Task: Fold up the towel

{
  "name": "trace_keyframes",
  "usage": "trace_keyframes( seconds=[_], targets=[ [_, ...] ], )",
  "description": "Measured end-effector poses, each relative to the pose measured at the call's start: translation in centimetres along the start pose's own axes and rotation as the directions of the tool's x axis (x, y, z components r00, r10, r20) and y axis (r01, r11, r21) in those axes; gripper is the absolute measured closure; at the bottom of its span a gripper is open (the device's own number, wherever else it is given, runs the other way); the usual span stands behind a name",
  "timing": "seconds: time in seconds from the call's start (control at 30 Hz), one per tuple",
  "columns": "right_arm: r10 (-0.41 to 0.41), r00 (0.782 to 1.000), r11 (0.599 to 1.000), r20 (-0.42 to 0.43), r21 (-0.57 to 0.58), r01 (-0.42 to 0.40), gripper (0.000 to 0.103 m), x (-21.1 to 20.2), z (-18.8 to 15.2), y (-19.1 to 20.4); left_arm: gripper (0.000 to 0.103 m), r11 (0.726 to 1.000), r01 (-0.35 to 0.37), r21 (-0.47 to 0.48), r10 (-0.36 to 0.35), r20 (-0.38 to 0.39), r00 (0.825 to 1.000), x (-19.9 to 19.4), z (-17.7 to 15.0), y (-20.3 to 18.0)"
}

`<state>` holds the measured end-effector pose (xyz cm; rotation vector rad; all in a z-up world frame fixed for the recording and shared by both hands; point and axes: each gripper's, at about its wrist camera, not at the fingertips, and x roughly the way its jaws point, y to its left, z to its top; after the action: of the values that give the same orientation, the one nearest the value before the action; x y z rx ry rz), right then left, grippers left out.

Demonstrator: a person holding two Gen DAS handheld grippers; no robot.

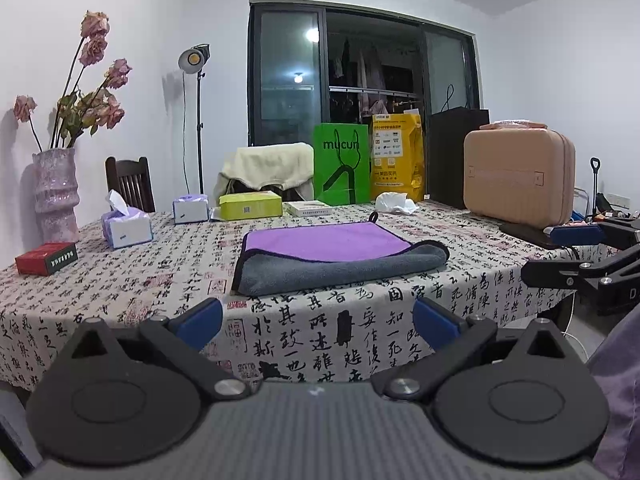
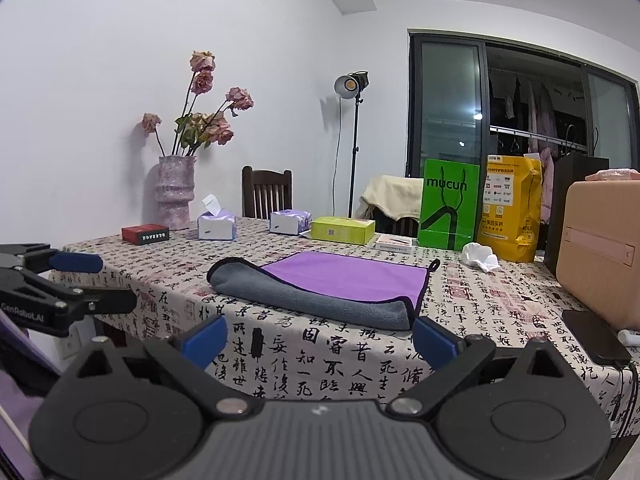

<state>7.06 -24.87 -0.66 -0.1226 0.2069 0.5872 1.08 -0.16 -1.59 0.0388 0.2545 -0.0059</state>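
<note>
A towel [image 1: 332, 256], purple on one side and grey on the other, lies on the table with its near edge folded over so a grey band covers part of the purple. It also shows in the right wrist view [image 2: 320, 284]. My left gripper [image 1: 318, 322] is open and empty, held off the table's near edge, short of the towel. My right gripper [image 2: 318, 338] is open and empty, also short of the towel. Each gripper shows in the other's view, the right one [image 1: 576, 256] at the right and the left one [image 2: 76, 276] at the left.
The table [image 1: 120, 280] has a calligraphy-print cloth. On it stand a vase of dried roses [image 1: 56, 196], a red box [image 1: 46, 258], two tissue packs [image 1: 126, 226], a yellow-green box [image 1: 250, 205], green and yellow bags [image 1: 342, 164], a tan case [image 1: 520, 178] and a phone [image 2: 596, 336].
</note>
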Motion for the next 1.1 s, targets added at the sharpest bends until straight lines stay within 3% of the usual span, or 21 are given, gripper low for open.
trace_keyframes(
  seconds=[0.5, 1.1],
  targets=[
    [-0.014, 1.000, 1.000, -0.011, -0.003, 0.014, 0.003, 2.5, -1.1, -0.3, 0.000, 0.999, -0.039, -0.021, 0.038, -0.049, 0.998, 2.5, -1.0, 1.4],
    [-0.051, 0.997, 0.999, -0.065, -0.006, 0.051, 0.004, 8.5, -1.9, -3.1, 0.000, 0.994, -0.097, -0.055, 0.091, -0.114, 0.989, 9.3, 0.2, 4.5]
  ],
)
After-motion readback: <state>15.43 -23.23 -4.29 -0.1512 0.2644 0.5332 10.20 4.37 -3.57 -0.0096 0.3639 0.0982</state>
